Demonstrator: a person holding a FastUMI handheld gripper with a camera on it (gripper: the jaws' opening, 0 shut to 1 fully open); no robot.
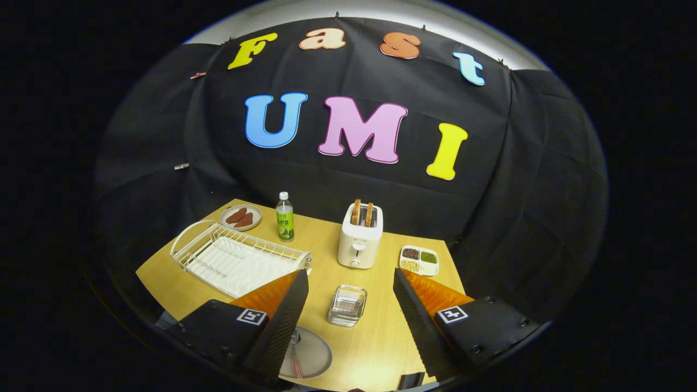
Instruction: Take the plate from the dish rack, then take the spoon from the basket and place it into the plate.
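My table (381, 337) is a light wood top with a bunch of stuff sitting on it. White wire dish rack (239, 258) on one side, and behind it a small plate (240, 217) with brownish food, next to a green-label bottle (284, 216). White toaster (360, 237) in the middle with two slices poking up. Beside that, a divided tray (419, 260) of beans or seeds, I think. Closer to me sit a little wire basket (347, 305) and a grey plate (310, 354) holding a spoon (295, 356).

Claw (351, 283): two black ribbed fingers (283, 321), backed in orange; black housings marked with square white tags; small screws seen on housings.
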